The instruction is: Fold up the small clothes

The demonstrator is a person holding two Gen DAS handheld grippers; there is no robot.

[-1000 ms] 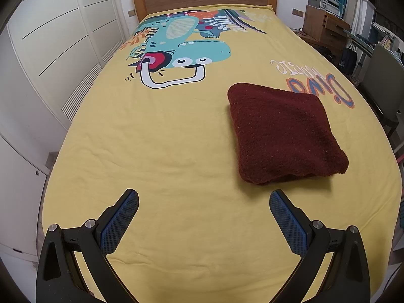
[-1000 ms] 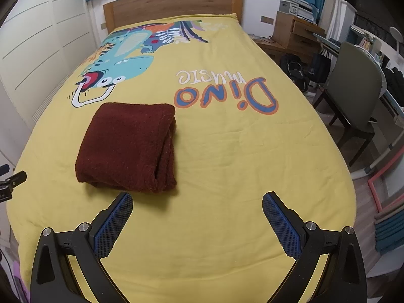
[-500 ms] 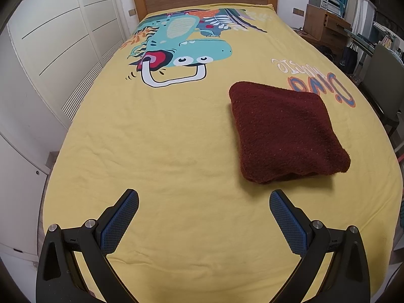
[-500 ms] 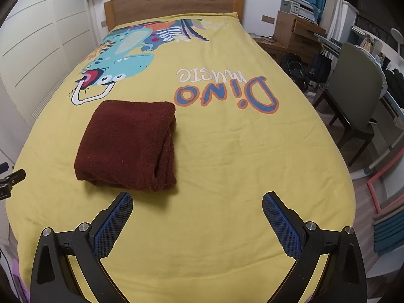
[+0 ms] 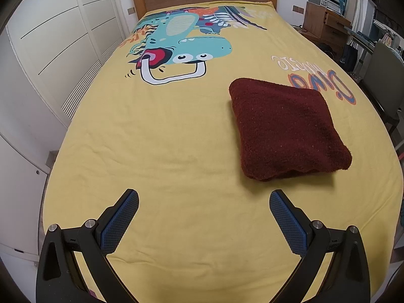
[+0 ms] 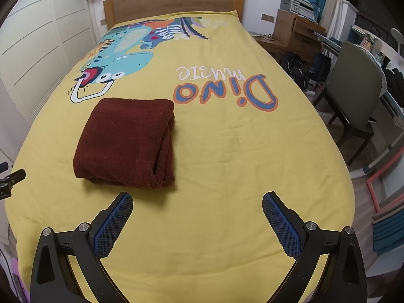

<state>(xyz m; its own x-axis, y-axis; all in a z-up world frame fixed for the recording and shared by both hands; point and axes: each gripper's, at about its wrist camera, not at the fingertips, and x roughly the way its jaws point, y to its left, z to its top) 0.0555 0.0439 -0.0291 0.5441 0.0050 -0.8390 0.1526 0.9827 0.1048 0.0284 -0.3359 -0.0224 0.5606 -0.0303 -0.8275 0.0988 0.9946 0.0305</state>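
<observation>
A dark red fuzzy garment [image 5: 285, 126] lies folded into a thick square on the yellow bed cover [image 5: 164, 139]. In the left wrist view it sits ahead and to the right of my left gripper [image 5: 204, 198], which is open and holds nothing. In the right wrist view the same folded garment [image 6: 126, 141] rests ahead and to the left, its layered edge facing right. My right gripper [image 6: 197, 199] is open too, with its left fingertip [image 6: 125, 199] just short of the garment's near edge, apart from it.
The bed cover bears a dinosaur print [image 5: 176, 48] and "Dino music" lettering [image 6: 224, 88]. A wooden headboard [image 6: 174, 0] stands at the far end. White wardrobe doors [image 5: 50, 50] line the left side. A grey chair [image 6: 356, 85] and wooden drawers [image 6: 295, 30] stand at the right.
Both views have shifted very slightly; the folded garment sits a touch higher in each frame. The garment itself has not moved and both grippers stay open.
</observation>
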